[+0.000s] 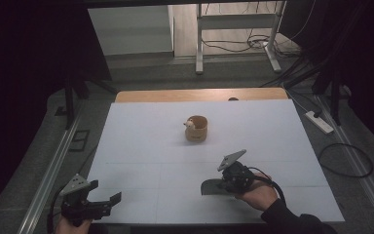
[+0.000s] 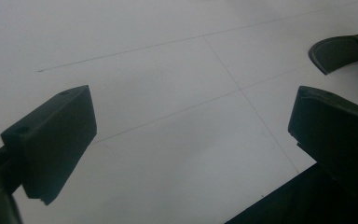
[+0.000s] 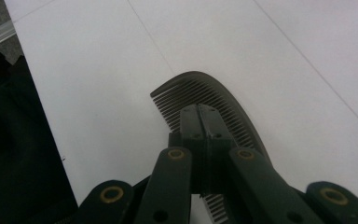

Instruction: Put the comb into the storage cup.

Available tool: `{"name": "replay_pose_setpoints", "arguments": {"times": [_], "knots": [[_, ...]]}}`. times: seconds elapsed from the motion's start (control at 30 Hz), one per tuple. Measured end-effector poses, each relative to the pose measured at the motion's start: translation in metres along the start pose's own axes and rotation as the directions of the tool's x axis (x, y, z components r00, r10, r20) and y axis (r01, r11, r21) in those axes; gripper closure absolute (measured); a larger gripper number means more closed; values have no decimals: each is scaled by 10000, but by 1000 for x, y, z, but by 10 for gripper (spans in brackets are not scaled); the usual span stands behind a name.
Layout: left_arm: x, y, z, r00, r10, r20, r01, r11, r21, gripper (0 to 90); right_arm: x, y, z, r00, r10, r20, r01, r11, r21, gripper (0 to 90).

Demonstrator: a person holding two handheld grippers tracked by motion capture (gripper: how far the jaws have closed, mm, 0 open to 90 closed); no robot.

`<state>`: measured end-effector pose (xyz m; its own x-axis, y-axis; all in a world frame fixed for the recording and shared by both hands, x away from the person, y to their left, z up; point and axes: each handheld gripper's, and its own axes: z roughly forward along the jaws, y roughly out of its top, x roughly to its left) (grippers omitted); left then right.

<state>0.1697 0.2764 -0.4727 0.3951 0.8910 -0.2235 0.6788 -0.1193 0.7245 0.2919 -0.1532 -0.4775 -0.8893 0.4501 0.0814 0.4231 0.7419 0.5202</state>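
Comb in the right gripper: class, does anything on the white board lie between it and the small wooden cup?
Nothing visible does. The right gripper is shut on the dark comb near the board's front edge, and the wooden cup stands farther back near the middle. The white board between them is bare.

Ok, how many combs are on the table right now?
1. The dark comb is clamped between the jaws of the right gripper, at the near right of the white table. The cup could hide small things.
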Motion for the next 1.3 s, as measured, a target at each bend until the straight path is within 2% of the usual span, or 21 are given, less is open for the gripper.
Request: {"name": "replay_pose_setpoints", "arguments": {"times": [0.2, 0.5, 0.73, 1.1, 1.3], "knots": [[0, 0, 0, 10000, -20, 8, 20, 10000, -3, 17, 1, -6, 12, 10000, -37, -32, 38, 9994, 331, 894], [0, 0, 0, 10000, -28, 21, 28, 10000, -6, 18, 9, -12, 20, 9995, -174, -265, 193, 9972, 719, 894], [0, 0, 0, 10000, -16, 30, 16, 10000, -1, 19, 12, -14, 27, 9985, -458, -293, 485, 9937, 1007, 894], [0, 0, 0, 10000, -8, 30, 8, 10000, 38, 20, 6, -10, 30, 9989, -431, -196, 446, 9955, 830, 894], [0, 0, 0, 10000, 3, 29, -3, 10000, 59, 20, 1, -7, 32, 9995, -319, 18, 316, 9970, 705, 894]]}}
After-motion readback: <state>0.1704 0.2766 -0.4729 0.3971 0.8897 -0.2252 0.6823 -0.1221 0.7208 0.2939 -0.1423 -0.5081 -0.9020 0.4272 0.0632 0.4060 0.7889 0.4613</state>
